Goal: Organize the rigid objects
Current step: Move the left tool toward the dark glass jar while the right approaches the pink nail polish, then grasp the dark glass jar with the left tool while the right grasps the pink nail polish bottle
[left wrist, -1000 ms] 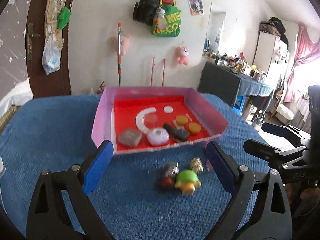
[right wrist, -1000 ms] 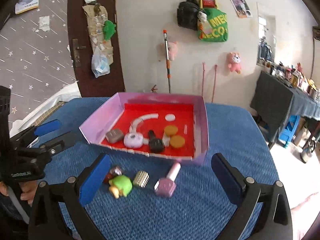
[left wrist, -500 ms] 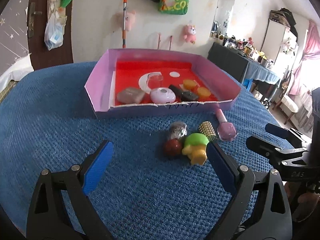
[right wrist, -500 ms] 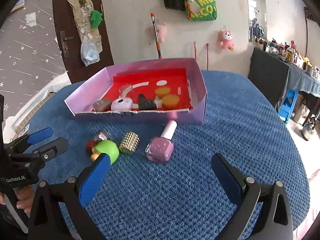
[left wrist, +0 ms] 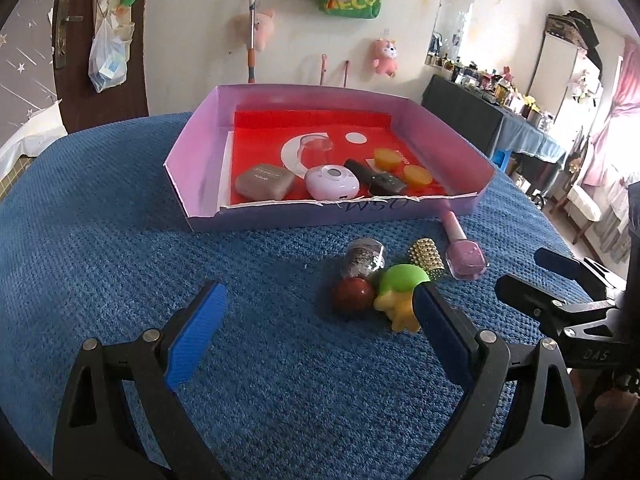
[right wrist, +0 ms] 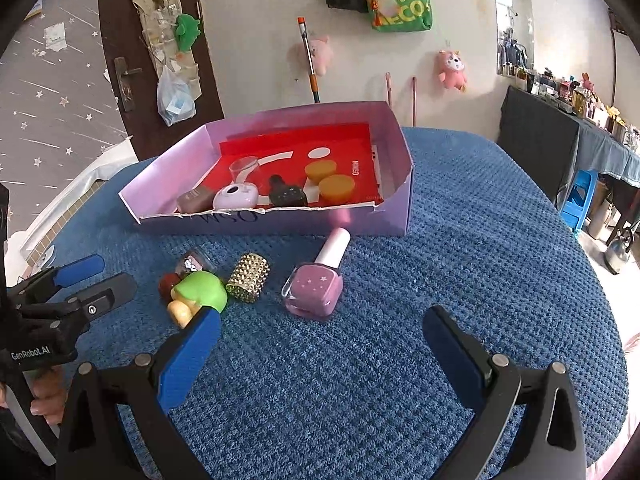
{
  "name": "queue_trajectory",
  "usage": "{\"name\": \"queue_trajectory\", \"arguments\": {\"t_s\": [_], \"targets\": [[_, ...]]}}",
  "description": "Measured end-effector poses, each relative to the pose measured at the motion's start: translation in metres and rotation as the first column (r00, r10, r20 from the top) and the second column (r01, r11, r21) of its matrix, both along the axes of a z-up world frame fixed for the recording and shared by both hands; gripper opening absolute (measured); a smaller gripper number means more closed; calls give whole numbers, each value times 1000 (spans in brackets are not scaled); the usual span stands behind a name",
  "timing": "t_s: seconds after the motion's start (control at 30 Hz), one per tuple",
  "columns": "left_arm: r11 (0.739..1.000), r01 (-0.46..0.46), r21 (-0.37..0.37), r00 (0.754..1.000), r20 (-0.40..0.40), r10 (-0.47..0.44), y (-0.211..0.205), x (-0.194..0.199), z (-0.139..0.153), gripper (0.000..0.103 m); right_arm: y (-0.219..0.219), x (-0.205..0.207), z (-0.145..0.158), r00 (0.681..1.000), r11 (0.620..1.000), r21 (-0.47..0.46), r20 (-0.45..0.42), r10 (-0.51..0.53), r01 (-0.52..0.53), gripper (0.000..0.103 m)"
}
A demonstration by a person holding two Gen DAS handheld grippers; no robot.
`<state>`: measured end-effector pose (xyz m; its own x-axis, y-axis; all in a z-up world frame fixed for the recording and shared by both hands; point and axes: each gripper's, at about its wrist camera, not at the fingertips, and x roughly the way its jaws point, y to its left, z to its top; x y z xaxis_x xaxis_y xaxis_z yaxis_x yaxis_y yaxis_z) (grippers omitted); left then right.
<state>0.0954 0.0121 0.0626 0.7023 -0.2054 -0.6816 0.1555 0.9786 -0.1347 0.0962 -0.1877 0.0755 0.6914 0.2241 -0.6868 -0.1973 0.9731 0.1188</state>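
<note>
Grippers both spread wide, nothing between the pads: left gripper (left wrist: 318, 330) low over the blue cloth (left wrist: 120, 248), right gripper (right wrist: 320, 344) beside it. Loose items sit in a tight cluster just before the pink box (left wrist: 192, 168): green turtle toy (left wrist: 400, 284), dark red ball (left wrist: 354, 294), glitter jar (left wrist: 366, 258), studded gold cylinder (left wrist: 428, 256), pink nail polish bottle (right wrist: 316, 284). Advice: take the nail polish first; it lies apart from the rest, so the pads can straddle its square body cleanly. Ball partly hidden behind the turtle; jar contents unclear.
</note>
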Motion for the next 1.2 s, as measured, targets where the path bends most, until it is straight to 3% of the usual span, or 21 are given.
{"name": "queue_trajectory", "arguments": {"t_s": [0.37, 1.2], "targets": [[1000, 3, 23, 999, -33, -2, 1, 17, -2, 95, -3, 10, -2, 1000, 1000, 7, -17, -10, 10, 103], [976, 154, 152, 981, -138, -133, -14, 66, -19, 97, -1, 48, -14, 994, 999, -14, -103, -38, 37, 103]]}}
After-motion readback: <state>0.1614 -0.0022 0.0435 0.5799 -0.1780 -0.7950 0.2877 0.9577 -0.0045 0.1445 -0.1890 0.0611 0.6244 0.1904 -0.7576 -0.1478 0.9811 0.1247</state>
